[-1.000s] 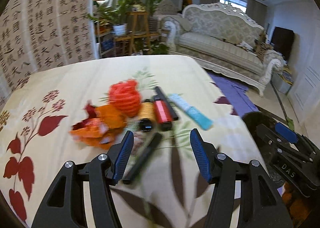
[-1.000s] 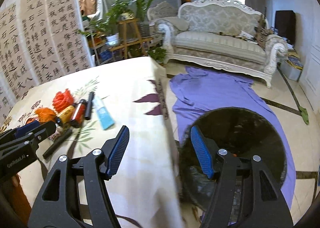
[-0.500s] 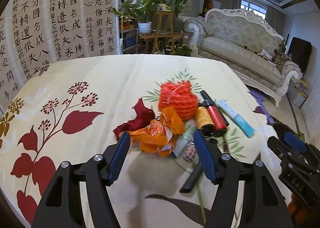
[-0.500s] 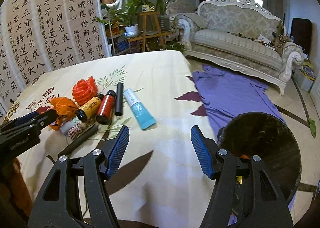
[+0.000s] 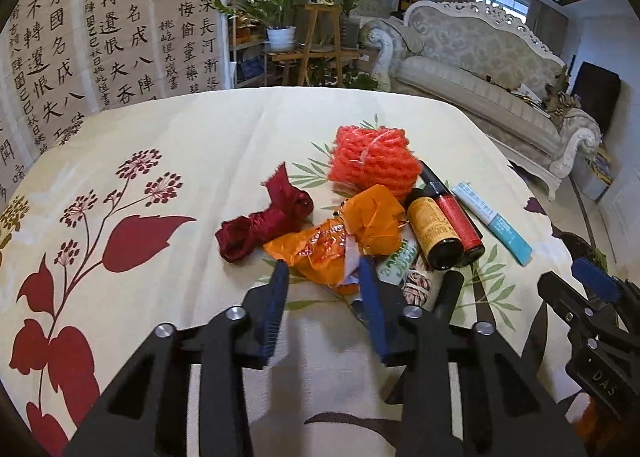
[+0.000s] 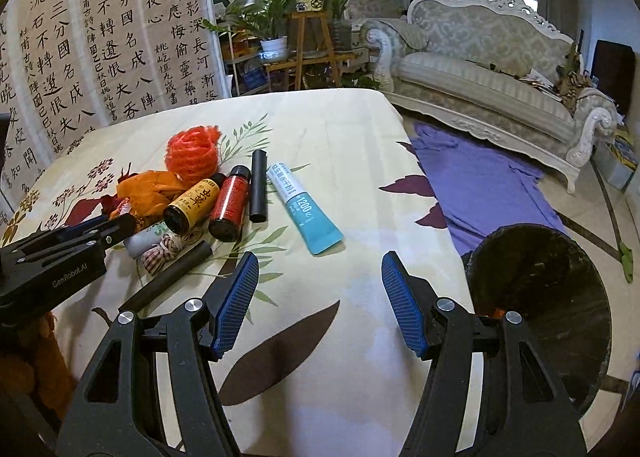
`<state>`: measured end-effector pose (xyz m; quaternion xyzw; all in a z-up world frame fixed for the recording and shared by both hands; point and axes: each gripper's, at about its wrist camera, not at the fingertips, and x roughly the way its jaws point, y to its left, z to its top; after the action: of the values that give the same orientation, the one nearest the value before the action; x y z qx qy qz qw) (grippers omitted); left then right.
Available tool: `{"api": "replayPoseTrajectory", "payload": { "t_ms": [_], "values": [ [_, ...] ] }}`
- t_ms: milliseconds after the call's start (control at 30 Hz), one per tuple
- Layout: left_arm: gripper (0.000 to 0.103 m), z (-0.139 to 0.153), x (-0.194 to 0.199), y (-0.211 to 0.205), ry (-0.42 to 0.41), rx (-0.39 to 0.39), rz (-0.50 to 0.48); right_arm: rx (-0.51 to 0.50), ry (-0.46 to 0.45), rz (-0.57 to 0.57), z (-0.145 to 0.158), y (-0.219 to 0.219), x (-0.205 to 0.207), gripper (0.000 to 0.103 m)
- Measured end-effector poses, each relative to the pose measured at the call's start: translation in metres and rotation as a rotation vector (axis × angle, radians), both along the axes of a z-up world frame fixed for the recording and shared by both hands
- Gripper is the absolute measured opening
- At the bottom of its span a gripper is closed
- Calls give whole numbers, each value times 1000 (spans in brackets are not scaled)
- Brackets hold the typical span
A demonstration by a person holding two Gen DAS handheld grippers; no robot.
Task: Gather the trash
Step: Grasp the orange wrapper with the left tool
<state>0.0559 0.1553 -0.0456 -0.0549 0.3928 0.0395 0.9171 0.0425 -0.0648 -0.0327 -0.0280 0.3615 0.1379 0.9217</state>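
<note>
While your left gripper (image 5: 324, 277) sits low over the cream tablecloth with red flowers and green leaves (image 5: 168, 145), its blue-padded fingers (image 5: 276, 289) stand on either side of the near end of the crumpled orange foil wrapper (image 5: 340, 237), narrowed around it; whether the pads are actually pressing it you cannot tell from here. Starting at the left of the pile in your left wrist view, a crumpled dark red ribbon (image 5: 264, 223) lies just beside the wrapper, touching its left edge. Behind the wrapper sits a bundle of bright orange-red netting (image 5: 372, 161). To the right of the wrapper lie a small brown bottle with a yellow label (image 5: 430, 231) and a red-labelled dark bottle (image 5: 456, 219), side by side and touching, caps pointing towards you. Below them are a small white packet with green print (image 5: 396, 263), a little knot of brown-and-white twine (image 5: 416, 285) and a matte black stick (image 5: 450, 293) running under your right finger. Further right a white and teal tube (image 5: 496, 223) lies apart from the bottles. In your right wrist view a second short black cylinder (image 6: 258, 191) lies between the red bottle and the tube. Your right gripper (image 6: 316, 297) hovers over bare cloth near the table's right edge, fingers spread wide and holding nothing. Right of the table, on the floor, stands a round black bin (image 6: 536, 285) beside a purple cloth (image 6: 480, 185).
</note>
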Motion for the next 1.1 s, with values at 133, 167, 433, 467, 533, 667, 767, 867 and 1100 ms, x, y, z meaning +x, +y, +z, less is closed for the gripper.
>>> {"api": "replayPoseTrajectory", "payload": {
  "t_ms": [133,167,433,467,533,667,767,867,1100],
  "values": [
    [21,1,-4,-4,-13,6,-21,-4,3,3,0,3,2,62],
    [21,1,-6,-4,-17,5,-24,-5,3,3,-1,4,2,62],
    [20,6,-27,4,-29,-10,-10,2,6,12,-1,7,0,62],
    [20,7,-28,6,-29,-12,-6,-1,9,21,-2,11,-1,62],
    [20,8,-37,12,-33,-20,12,-1,10,36,-2,18,-4,62],
    [20,10,-51,21,-44,-6,41,15,26,84,-2,36,-10,62],
    [20,10,-58,32,-46,-2,72,24,51,128,-2,54,-13,63],
    [20,6,-64,39,-44,8,98,33,69,173,-1,76,-17,64],
    [20,-4,-68,52,-29,-30,127,-67,113,196,-12,101,-18,65]
  ]
}}
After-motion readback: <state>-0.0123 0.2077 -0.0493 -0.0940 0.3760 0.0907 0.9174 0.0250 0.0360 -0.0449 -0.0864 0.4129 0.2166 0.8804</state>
